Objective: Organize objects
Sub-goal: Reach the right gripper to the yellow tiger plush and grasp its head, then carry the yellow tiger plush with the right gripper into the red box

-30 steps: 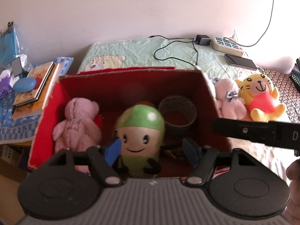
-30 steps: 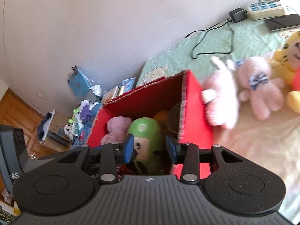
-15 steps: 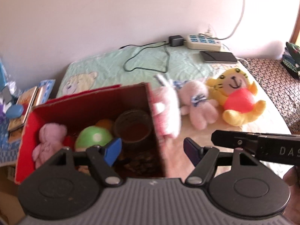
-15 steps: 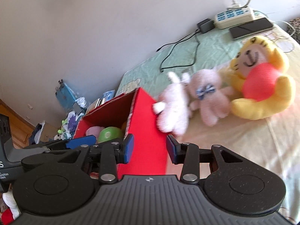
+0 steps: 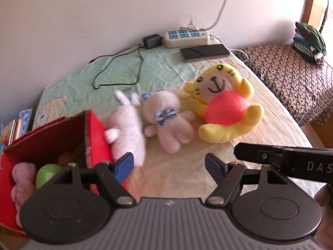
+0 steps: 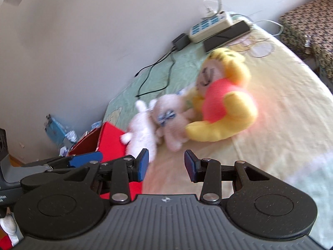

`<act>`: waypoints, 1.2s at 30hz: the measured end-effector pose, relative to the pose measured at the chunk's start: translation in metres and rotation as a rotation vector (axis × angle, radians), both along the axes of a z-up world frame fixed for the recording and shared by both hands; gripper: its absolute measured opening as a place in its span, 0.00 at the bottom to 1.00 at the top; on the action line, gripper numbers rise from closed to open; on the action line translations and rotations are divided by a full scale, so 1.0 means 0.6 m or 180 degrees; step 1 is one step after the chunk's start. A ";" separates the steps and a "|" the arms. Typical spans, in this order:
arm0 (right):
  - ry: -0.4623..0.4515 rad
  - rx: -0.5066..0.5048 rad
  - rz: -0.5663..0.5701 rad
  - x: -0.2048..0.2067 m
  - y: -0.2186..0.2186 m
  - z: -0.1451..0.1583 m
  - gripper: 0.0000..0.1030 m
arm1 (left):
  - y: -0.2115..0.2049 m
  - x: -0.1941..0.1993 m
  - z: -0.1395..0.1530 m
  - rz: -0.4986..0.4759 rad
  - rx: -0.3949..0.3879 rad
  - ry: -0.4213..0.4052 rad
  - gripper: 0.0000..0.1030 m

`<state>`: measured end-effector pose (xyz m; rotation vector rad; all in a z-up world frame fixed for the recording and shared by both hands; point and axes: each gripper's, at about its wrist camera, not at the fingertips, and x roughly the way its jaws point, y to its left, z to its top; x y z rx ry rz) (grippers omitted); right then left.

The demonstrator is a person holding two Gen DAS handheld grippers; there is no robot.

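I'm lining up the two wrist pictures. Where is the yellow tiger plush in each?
Left wrist: yellow tiger plush lies right of centre on the bed.
Right wrist: yellow tiger plush, blurred, is right of centre, above the open hand-held gripper.
Shared landmark: the bow-tie bear beside it.

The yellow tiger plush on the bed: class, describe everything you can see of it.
The yellow tiger plush looks soft and fuzzy, with a pale face, stitched smile, black whisker marks and a pink-red belly. It lies reclined on the cream bedsheet, limbs spread, beside the pink bear with the blue bow. Neither gripper touches it.
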<state>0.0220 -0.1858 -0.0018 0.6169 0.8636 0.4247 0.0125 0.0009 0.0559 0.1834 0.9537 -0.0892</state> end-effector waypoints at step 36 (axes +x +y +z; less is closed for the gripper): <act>0.0266 -0.0023 -0.0086 0.226 -0.086 -0.117 0.64 | -0.077 0.165 -0.139 -0.0657 -0.1266 0.0470 0.88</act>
